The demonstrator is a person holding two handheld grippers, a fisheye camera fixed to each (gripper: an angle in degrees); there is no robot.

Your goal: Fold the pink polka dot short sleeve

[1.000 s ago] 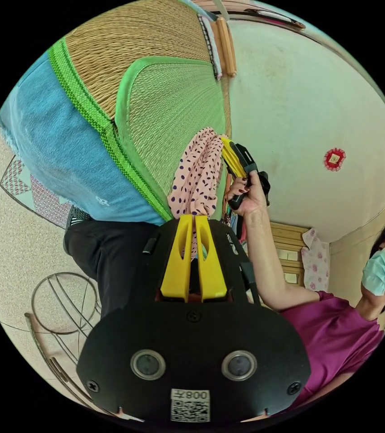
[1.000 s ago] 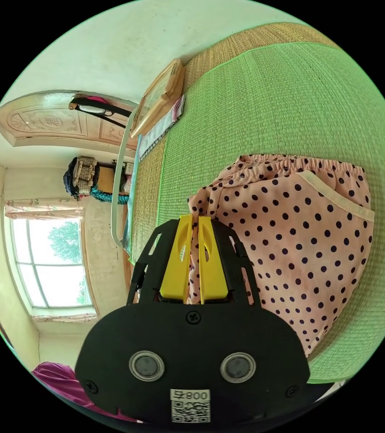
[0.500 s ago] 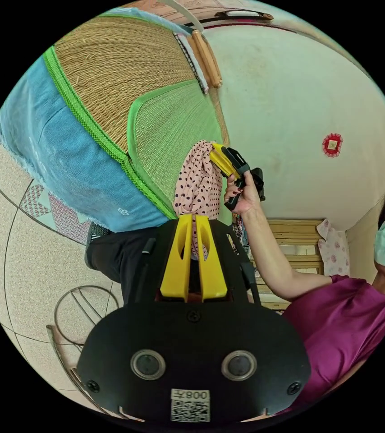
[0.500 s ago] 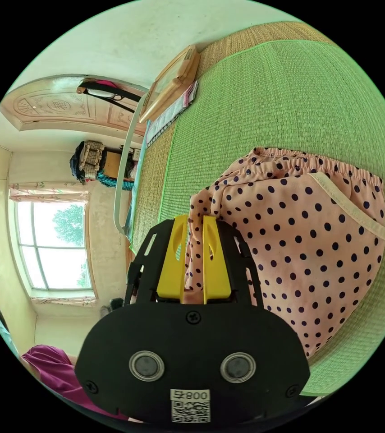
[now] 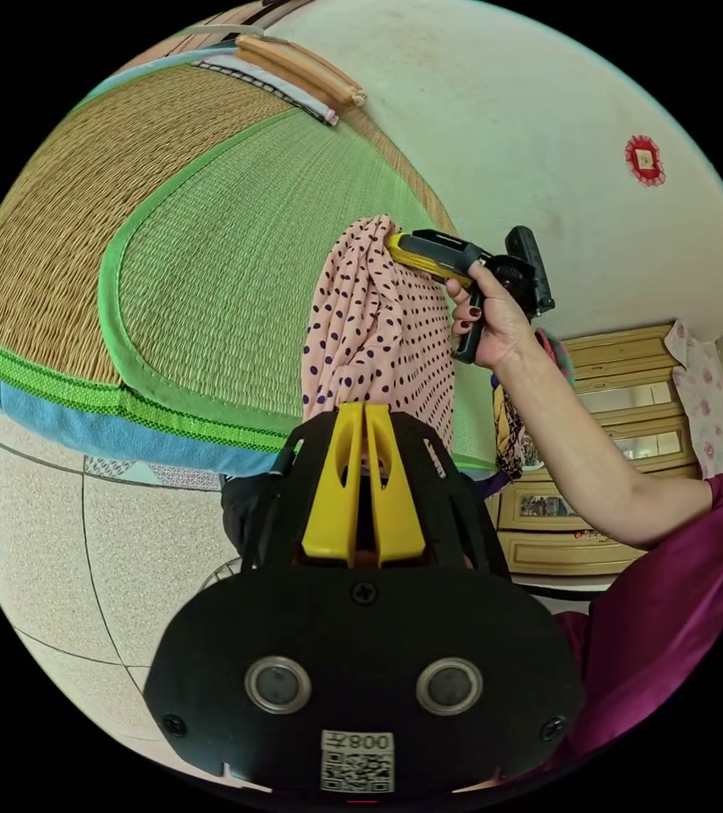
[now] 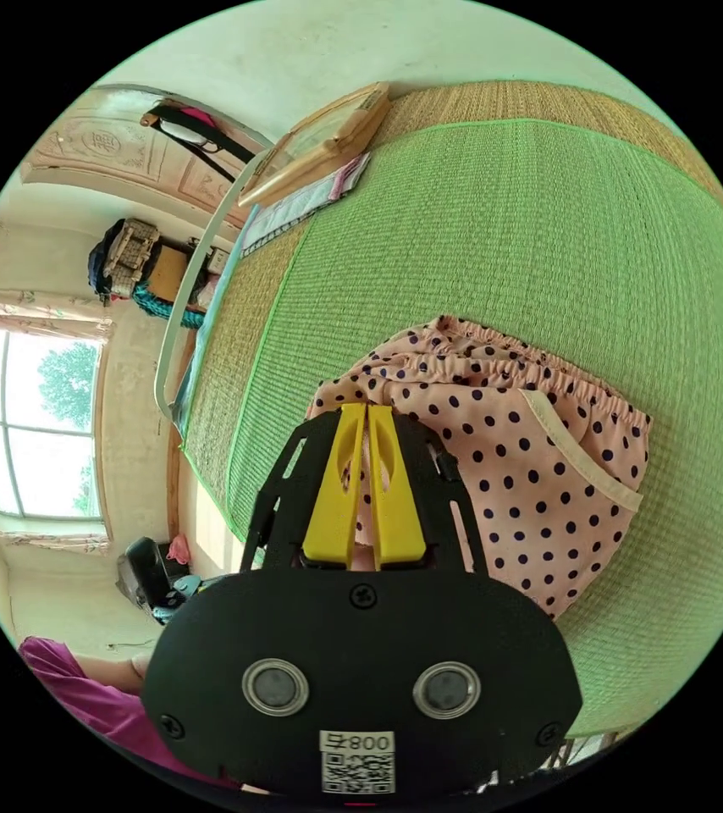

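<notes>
The pink polka dot garment [image 5: 374, 313] hangs stretched between my two grippers above a green woven mat [image 5: 226, 279]. My left gripper [image 5: 365, 412] is shut on its near edge. In the left gripper view the right gripper [image 5: 395, 244], held in a person's hand [image 5: 493, 318], pinches the far top corner. In the right gripper view my right gripper [image 6: 367, 415] is shut on a bunched fold of the garment [image 6: 514, 474], whose gathered waistband and cream pocket trim lie over the green mat [image 6: 505, 246].
A straw mat [image 5: 82, 186] lies beyond the green one, with a blue cover along the bed edge. Tiled floor [image 5: 82, 550] is below. A wooden dresser [image 5: 607, 406] stands by the wall. A window [image 6: 31, 423] and wooden frames [image 6: 319, 152] are at the mat's far end.
Both views have swung as the hands moved. The right jaws, slightly parted half a second ago, have shut tight on the fabric. The garment sits lower on the green mat now.
</notes>
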